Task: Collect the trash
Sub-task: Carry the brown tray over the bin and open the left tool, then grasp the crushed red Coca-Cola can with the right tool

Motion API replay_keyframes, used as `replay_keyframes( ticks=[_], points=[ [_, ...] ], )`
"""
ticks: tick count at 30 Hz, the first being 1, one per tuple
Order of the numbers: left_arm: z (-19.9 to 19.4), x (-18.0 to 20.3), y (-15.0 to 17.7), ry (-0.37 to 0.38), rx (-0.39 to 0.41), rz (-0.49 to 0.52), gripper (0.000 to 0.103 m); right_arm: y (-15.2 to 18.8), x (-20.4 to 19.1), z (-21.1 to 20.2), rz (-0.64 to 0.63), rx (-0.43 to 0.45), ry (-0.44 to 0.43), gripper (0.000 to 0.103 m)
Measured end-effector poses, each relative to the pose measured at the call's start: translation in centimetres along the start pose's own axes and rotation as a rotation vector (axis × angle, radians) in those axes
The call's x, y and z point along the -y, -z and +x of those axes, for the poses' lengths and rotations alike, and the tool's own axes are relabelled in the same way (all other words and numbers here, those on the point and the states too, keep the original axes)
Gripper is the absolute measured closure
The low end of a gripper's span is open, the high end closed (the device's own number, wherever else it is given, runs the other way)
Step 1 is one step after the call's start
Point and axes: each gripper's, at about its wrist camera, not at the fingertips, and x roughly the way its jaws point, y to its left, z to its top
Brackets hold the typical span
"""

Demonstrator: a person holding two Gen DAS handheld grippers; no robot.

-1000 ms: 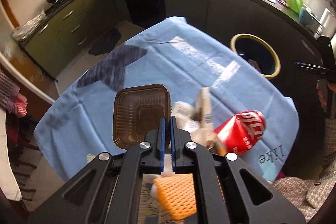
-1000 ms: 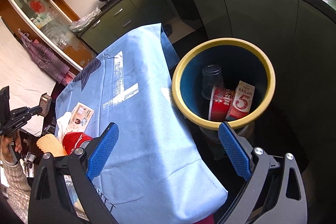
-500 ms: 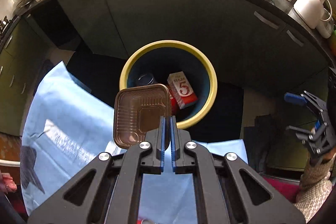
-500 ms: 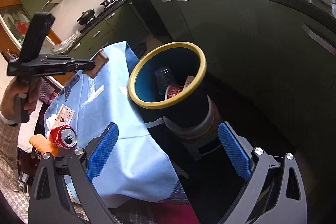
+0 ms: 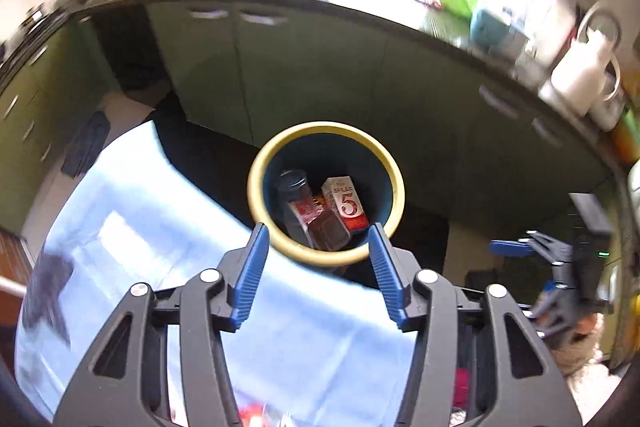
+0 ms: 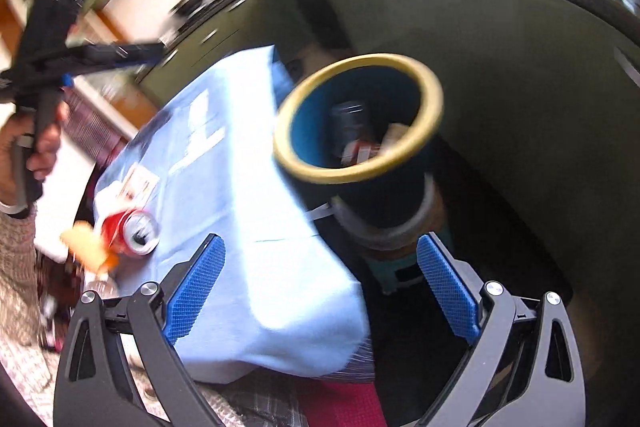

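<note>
- Left gripper hangs above the bin, jaws spread wide and holding nothing.
- Inside the bin: a brown tray leaning on a carton marked 5, with a dark cup beside them. That much trash is in.
- Right gripper is wide too, empty, hovering off the near corner of the table with the bin ahead of it.
- Trash not yet collected sits on the blue cloth, well apart from the bin: a red can on its side, an orange mesh piece touching it, and a paper packet just behind.
- Something white lies by the can as well; too blurred to name.
- Judgement: partway through, three pieces binned that I can see, at least three to go.
- Both views smear with motion, so small scraps on the cloth could be missed.
- Next pick looks like the can: round and lying down, so it may roll if nudged before the fingers close.
</note>
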Motion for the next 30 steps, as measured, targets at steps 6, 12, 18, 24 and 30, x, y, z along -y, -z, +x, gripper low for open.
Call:
replay_keyframes(
  ticks=[6, 12, 18, 24, 30],
  points=[
    [-9.1, -3.9, 9.1, -0.089, 0.123, -0.081, 0.053, -1.5, -9.8, 2.8, -0.337, -0.120, -0.162, 0.008],
    [-15.8, -6.5, 19.4, -0.182, 0.216, -0.187, 0.049, -0.7, -20.9, 6.0, -0.818, -0.264, -0.258, 0.007],
    [-18.9, -7.0, 27.7, -0.212, 0.267, -0.314, 0.044, -0.1, -27.6, 11.6, -1.101, -0.467, -0.284, 0.005],
    [-20.0, -6.4, 32.7, -0.246, 0.297, -0.373, 0.039, 0.0, -31.0, 17.5, -1.230, -0.612, -0.241, 0.005],
    [-20.9, -7.1, 35.2, -0.230, 0.334, -0.437, 0.035, 0.8, -32.6, 21.0, -1.264, -0.720, -0.254, 0.005]
  ],
)
